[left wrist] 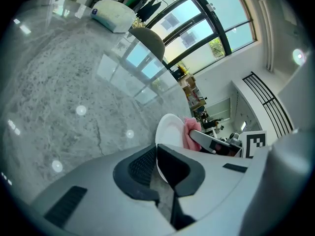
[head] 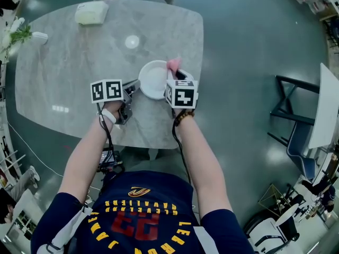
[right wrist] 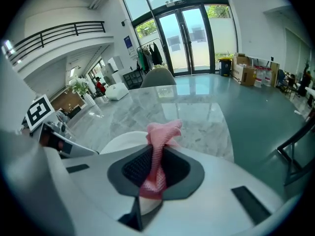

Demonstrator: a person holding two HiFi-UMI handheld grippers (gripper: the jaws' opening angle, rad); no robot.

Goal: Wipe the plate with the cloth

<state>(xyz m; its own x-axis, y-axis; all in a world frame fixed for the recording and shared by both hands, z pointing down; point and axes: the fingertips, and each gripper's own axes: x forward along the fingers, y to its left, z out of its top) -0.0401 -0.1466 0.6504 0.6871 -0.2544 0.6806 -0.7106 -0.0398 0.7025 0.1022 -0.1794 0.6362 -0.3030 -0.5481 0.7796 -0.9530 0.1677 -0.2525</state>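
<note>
Left gripper view: L gripper (left wrist: 157,154) jaws clamped on plate (left wrist: 170,132) rim. R gripper (right wrist: 156,156) jaws pinch pink cloth (right wrist: 160,132), cloth just beside plate's opposite rim. Plate towards table's (head: 79,62) near edge, right of ctr.

White plate (head: 152,78) over the marble table (head: 63,62) — left gripper (head: 135,84) at its rim, pink cloth (head: 174,63) in the right gripper (head: 176,74).

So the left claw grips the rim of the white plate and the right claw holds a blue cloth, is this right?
Not quite. The cloth in the right claw is pink, not blue; the right gripper view shows it. The left claw does grip the rim of the white plate.
</note>
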